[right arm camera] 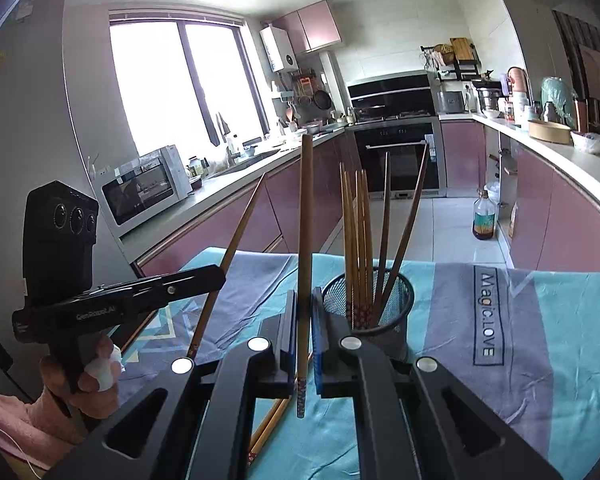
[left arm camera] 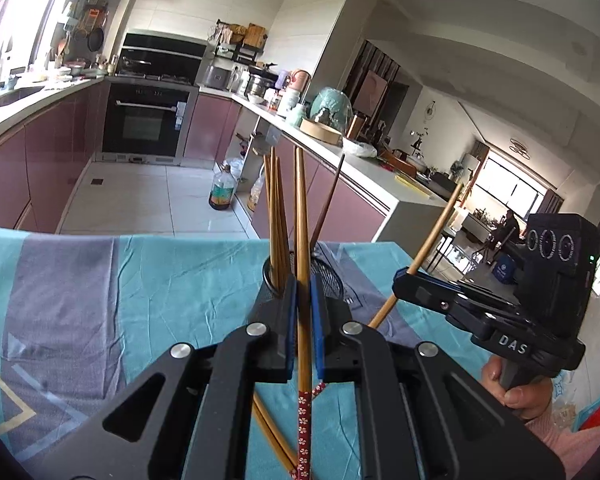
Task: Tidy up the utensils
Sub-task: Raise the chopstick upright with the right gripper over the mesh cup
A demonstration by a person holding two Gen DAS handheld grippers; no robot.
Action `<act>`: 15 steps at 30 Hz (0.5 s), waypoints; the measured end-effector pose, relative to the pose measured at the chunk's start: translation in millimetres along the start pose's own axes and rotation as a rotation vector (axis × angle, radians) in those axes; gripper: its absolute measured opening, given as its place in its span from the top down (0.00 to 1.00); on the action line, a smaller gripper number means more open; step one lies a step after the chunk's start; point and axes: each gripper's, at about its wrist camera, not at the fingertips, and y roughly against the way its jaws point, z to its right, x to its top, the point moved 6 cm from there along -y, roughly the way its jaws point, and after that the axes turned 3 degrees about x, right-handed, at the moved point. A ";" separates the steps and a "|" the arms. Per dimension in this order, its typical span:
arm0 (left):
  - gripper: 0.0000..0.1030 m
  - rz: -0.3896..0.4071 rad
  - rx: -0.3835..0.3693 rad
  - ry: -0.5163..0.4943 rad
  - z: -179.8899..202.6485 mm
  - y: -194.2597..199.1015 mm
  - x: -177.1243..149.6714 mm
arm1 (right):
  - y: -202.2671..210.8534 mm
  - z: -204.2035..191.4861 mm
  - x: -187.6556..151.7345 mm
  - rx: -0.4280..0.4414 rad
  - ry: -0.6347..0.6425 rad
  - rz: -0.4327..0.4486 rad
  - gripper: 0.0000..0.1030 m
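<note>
A black mesh utensil cup [right arm camera: 374,306] stands on the blue and grey cloth, holding several wooden chopsticks [right arm camera: 358,240]. It also shows in the left wrist view [left arm camera: 332,276], just beyond my left gripper. My left gripper [left arm camera: 303,308] is shut on a wooden chopstick [left arm camera: 302,216] with a red patterned end, held upright. My right gripper [right arm camera: 303,320] is shut on another wooden chopstick [right arm camera: 305,216], upright, left of the cup. Each gripper shows in the other's view, the right one [left arm camera: 404,280] and the left one [right arm camera: 216,274], each with its chopstick.
Loose chopsticks [left arm camera: 274,436] lie on the cloth [left arm camera: 100,300] below the grippers; they also show in the right wrist view [right arm camera: 268,428]. Kitchen counters, an oven [right arm camera: 400,156] and an oil bottle [right arm camera: 485,216] on the floor lie beyond the table's far edge.
</note>
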 end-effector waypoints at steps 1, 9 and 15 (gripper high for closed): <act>0.93 0.009 0.000 -0.001 1.4 -0.9 3.8 | 1.6 0.9 4.3 -0.006 0.007 0.008 0.95; 0.93 0.141 0.068 -0.012 10.8 -15.4 50.9 | 9.6 7.5 33.4 -0.040 0.036 0.066 0.95; 0.93 0.230 0.109 -0.010 19.3 -31.2 82.9 | 9.6 16.1 56.2 -0.068 0.066 0.107 0.95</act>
